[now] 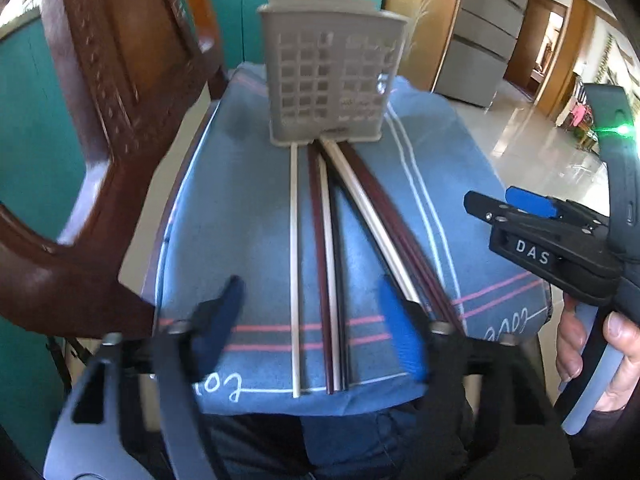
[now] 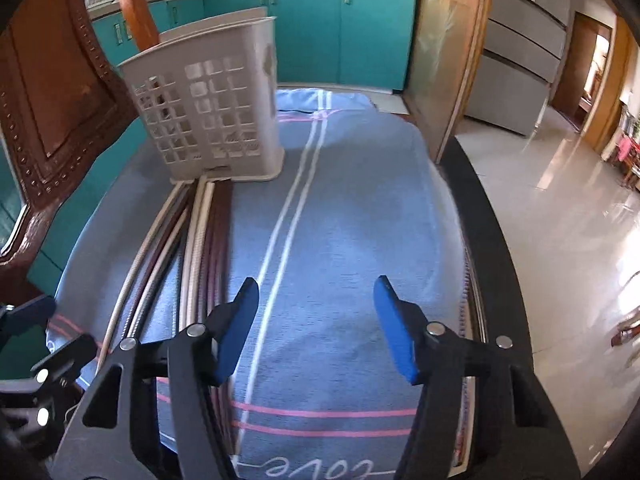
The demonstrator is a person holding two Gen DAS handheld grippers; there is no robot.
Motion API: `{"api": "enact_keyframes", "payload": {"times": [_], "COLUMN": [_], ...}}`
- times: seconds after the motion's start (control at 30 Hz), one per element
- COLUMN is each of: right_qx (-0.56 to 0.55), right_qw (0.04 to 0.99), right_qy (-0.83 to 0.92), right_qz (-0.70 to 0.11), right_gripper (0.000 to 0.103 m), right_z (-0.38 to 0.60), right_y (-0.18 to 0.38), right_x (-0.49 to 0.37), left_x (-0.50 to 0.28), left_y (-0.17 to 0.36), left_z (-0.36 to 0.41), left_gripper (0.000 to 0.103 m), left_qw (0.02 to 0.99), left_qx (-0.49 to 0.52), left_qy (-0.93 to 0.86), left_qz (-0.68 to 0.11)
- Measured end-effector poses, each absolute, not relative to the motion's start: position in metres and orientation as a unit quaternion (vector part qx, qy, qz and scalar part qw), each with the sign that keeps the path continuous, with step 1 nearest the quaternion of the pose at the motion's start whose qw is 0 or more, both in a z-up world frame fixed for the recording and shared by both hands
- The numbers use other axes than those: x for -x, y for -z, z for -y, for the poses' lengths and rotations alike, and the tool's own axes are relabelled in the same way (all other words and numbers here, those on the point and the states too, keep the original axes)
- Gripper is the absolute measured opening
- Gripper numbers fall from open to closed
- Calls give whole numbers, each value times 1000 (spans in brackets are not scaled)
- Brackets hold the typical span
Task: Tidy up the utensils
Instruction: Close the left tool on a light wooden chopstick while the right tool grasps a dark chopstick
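Observation:
Several chopsticks (image 1: pixel 328 248), some cream and some dark red-brown, lie side by side on a blue towel (image 1: pixel 248 220), their far ends touching a grey perforated utensil basket (image 1: pixel 332 76). My left gripper (image 1: pixel 312 320) is open and empty, its jaws on either side of the chopsticks' near ends. My right gripper (image 2: pixel 316 324) is open and empty over bare towel (image 2: pixel 352 220), to the right of the chopsticks (image 2: pixel 200 240). The basket (image 2: pixel 212 116) stands upright at the far left in the right wrist view. The right gripper also shows in the left wrist view (image 1: pixel 500 208).
A carved wooden chair back (image 1: pixel 120 120) rises close on the left. Teal cabinets (image 2: pixel 320 24) stand behind. The towel-covered surface drops off on the right to a shiny tiled floor (image 2: pixel 560 220).

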State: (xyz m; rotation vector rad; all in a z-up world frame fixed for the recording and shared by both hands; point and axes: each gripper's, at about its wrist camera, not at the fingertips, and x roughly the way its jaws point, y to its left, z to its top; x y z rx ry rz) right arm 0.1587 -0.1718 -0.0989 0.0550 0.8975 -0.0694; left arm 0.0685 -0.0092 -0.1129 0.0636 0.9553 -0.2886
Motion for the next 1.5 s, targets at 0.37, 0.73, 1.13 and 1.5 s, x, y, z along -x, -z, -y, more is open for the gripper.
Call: {"api": "enact_keyframes", "payload": {"times": [0.37, 0.73, 1.13, 1.5], "right_qx": [-68, -93, -93, -122], "right_qw": [869, 854, 856, 862], "right_qy": [-99, -60, -11, -33], "right_qz": [-481, -508, -509, -491], "right_gripper": [31, 13, 13, 15], "right_z": [127, 159, 182, 190], "right_y": [116, 128, 125, 125], "right_x": [-205, -213, -217, -227], "left_x": [-88, -132, -178, -199], "left_y": [130, 142, 150, 149], "left_z": [-10, 0, 11, 19], "left_gripper": [26, 24, 24, 24], "left_qw": [857, 852, 845, 846], "left_qx": [-17, -33, -26, -29], "left_qy": [112, 123, 134, 129], "left_qz": [-503, -508, -517, -516]}}
